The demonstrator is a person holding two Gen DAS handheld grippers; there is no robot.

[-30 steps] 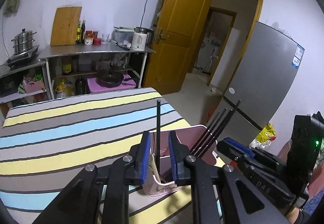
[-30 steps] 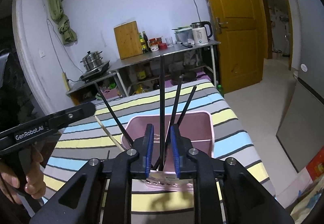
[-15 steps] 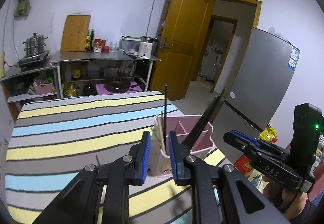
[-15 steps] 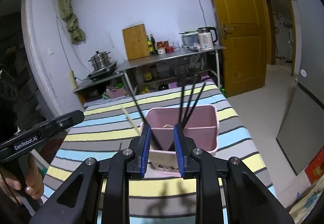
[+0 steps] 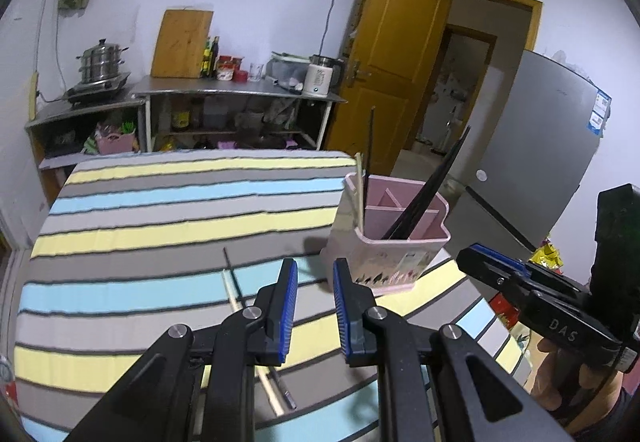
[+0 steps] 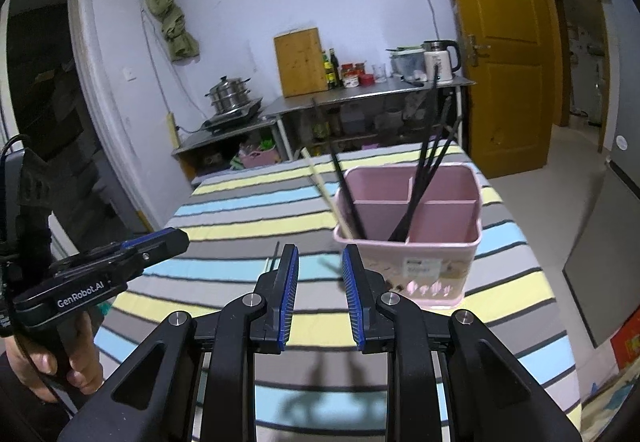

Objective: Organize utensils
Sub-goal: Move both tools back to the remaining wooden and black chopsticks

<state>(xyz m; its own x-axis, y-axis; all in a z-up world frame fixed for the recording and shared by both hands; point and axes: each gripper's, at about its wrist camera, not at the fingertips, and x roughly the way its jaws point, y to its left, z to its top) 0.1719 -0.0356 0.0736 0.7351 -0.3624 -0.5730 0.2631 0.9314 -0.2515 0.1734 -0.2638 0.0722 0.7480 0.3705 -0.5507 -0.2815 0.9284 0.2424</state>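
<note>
Pink plastic divided utensil caddy (image 6: pixel 408 242) on striped tablecloth (image 5: pixel 160 210), black chopsticks (image 6: pixel 428 170) standing inside. Left gripper (image 5: pixel 314 306) and right gripper (image 6: pixel 318 294) near caddy, both unclenched, empty. Loose chopstick pair (image 5: pixel 236 286) left of caddy.

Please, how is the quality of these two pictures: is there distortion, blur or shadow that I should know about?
Left wrist view: strong fisheye bending and dark corners; the striped cloth is slightly smeared, the pink holder sharper. Right wrist view: same curved edges; the right gripper casts a shadow on the cloth below its jaws.

Open tablecloth (image 5: pixel 160 202) left of holder (image 5: pixel 384 262)
</note>
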